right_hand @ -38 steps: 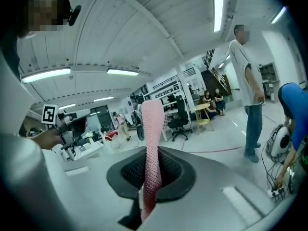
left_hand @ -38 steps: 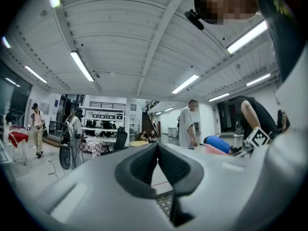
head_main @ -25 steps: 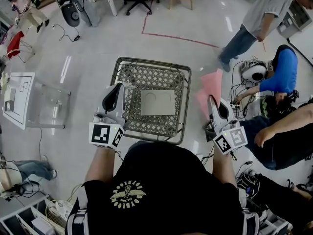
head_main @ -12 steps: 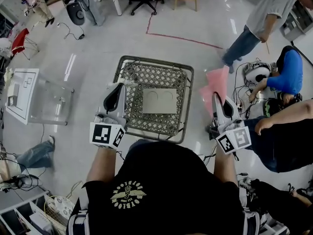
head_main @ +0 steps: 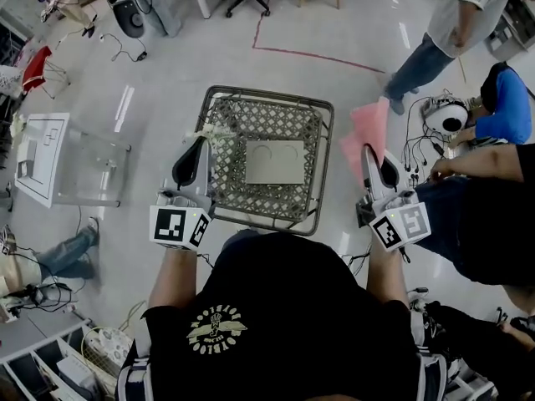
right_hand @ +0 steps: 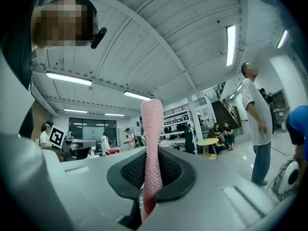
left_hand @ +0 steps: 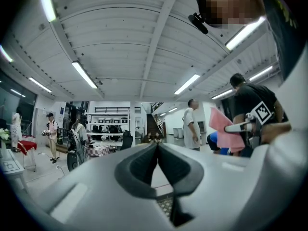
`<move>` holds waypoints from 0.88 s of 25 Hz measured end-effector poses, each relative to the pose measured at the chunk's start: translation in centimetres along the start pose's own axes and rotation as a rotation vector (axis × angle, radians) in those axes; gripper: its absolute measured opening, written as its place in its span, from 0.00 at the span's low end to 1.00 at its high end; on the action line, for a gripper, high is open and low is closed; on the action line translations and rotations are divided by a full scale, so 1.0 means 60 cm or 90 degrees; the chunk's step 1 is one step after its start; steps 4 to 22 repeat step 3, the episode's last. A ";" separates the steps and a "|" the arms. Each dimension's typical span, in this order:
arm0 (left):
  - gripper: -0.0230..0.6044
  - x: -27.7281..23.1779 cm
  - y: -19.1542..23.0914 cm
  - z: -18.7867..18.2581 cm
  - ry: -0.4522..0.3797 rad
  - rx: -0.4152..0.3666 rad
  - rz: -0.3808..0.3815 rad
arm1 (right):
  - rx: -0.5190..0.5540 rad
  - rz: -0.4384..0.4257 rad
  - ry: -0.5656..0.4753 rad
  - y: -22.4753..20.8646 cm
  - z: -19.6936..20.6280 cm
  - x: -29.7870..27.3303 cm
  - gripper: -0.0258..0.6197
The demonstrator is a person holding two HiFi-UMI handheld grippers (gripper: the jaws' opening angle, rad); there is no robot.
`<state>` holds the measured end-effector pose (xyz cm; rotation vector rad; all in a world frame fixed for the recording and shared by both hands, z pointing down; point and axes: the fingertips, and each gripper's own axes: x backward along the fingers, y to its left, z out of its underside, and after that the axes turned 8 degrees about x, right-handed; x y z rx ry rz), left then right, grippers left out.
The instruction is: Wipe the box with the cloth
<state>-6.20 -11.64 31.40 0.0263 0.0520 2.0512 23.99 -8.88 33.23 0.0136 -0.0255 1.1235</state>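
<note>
Tongs hovered by the desk's (head_main: pixel 323 174) side edges.
Empty left tongs (head_main: pixel 200 144) were closed; right tongs (head_main: pixel 368 151) clamped the cloth (head_main: pixel 365 132), box (head_main: pixel 274 161) lying between them.

Head view steeply down, gripper views facing up at ceiling (left_hand: pixel 144 37), all sharing standing person (head_main: pixel 456 23)

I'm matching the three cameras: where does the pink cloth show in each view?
Head view: pink cloth right of centre, rising from the right hand-held gripper.
Left gripper view: far right, mid-height.
Right gripper view: centre, upright, clamped between the jaws.
Shared landmark: the standing person in a light T-shirt.
</note>
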 end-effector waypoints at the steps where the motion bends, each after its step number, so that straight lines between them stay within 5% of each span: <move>1: 0.04 0.000 -0.001 -0.002 0.000 -0.001 -0.001 | -0.001 -0.001 0.000 -0.001 0.000 -0.001 0.07; 22: 0.04 0.000 -0.003 -0.006 0.000 -0.004 -0.004 | -0.003 -0.005 0.000 -0.004 -0.001 -0.003 0.07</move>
